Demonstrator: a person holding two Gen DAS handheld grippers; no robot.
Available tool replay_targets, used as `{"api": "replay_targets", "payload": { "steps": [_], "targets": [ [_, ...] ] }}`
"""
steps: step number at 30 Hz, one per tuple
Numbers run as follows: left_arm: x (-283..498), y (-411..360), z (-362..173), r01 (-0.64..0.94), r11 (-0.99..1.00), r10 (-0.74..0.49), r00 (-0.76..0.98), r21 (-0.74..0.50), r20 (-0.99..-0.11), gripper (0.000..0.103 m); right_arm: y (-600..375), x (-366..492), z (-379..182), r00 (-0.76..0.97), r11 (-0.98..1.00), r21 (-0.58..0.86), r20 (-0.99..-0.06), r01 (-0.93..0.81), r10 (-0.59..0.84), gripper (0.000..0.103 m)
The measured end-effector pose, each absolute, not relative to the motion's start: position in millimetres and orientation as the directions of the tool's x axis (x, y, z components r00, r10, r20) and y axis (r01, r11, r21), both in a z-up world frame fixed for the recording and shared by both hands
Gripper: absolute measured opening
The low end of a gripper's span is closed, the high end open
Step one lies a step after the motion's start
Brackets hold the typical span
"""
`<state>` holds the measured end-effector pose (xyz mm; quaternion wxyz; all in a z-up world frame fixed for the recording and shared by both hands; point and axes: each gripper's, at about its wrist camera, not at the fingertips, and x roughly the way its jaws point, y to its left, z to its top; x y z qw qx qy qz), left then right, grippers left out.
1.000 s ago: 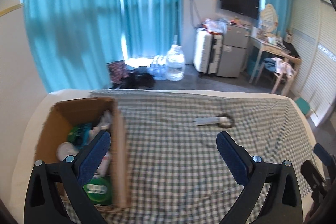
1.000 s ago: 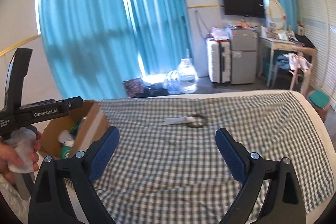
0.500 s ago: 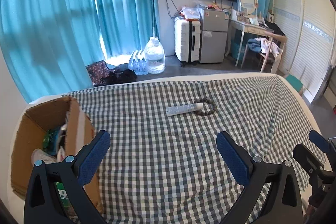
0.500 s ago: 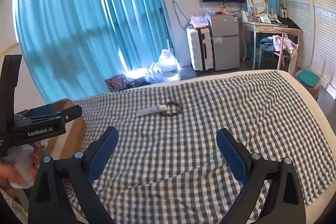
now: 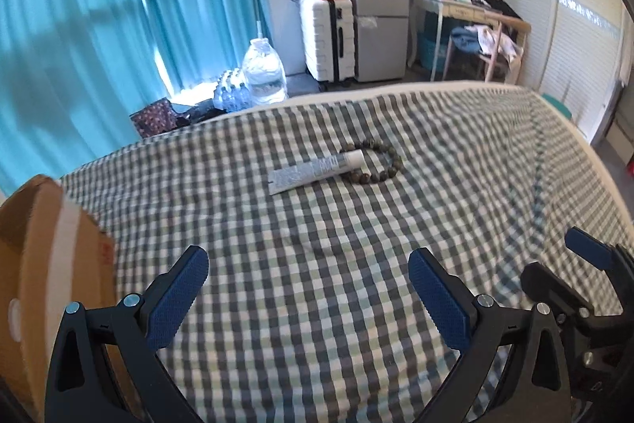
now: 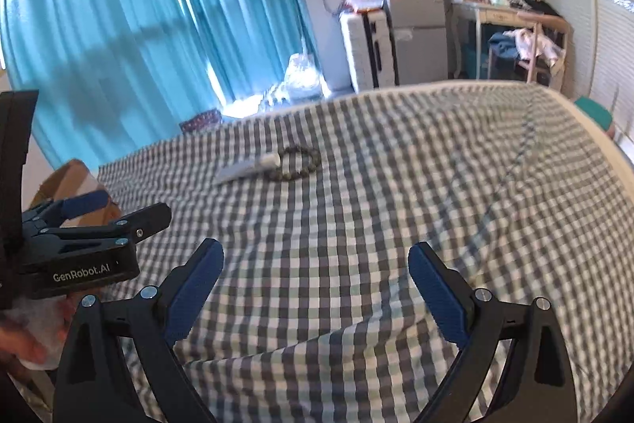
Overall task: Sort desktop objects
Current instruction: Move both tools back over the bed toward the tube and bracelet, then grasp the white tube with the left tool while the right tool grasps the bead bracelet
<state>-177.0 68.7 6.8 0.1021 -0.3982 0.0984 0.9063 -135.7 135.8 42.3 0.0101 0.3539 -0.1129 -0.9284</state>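
Your left gripper and right gripper are both wide open and hold nothing. The tube lies touching the bead bracelet on the checked cloth.

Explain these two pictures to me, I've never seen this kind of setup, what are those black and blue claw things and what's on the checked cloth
Those claws are two hand-held grippers, one in each of a person's hands; no robot arm is involved. Each carries a wide-angle camera looking forward along its two blue-padded fingers, so each picture is one gripper's own view.

In the left view you see the left gripper, jaws wide apart and holding nothing. The right view shows the right gripper, also open and empty, with the left one at its left edge.

On the checked cloth lie a small white tube and a beaded bracelet; the tube's cap end rests across the bracelet ring. A cardboard box sits at the left edge. Both grippers are short of the items.
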Motion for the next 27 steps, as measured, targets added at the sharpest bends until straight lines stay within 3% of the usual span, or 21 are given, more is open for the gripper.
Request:
{"api": "replay_targets", "payload": {
  "steps": [13,17,21,22,24,25,27],
  "targets": [
    [-272,88,-55,-0.304,-0.946,0.111,-0.626,0.111,-0.772,0.103,144,-215,-6,-0.69,-0.982,0.183,-0.716,-0.038,-0.106,0.095],
    [-303,93,-65,-0.372,-0.918,0.147,-0.639,0.136,-0.755,0.103,153,-238,-14,-0.687,-0.982,0.186,-0.719,-0.043,-0.107,0.095],
    [-331,97,-80,-0.49,-0.865,0.224,-0.563,0.103,-0.795,0.103,155,-252,-23,-0.673,-0.98,0.188,-0.733,-0.057,-0.102,0.095],
    [-339,98,-84,-0.51,-0.855,0.227,-0.534,0.096,-0.814,0.099,155,-254,-24,-0.673,-0.982,0.182,-0.733,-0.055,-0.098,0.095],
    [-348,99,-91,-0.536,-0.84,0.23,-0.487,0.081,-0.842,0.07,154,-259,-25,-0.679,-0.985,0.169,-0.728,-0.045,-0.094,0.095],
    [-349,99,-89,-0.552,-0.832,0.256,-0.477,0.06,-0.841,0.064,153,-262,-24,-0.684,-0.986,0.164,-0.723,-0.041,-0.092,0.095],
    [-346,99,-85,-0.57,-0.82,0.276,-0.467,0.047,-0.84,0.03,151,-265,-23,-0.701,-0.986,0.163,-0.707,-0.036,-0.092,0.095]
  ]
}}
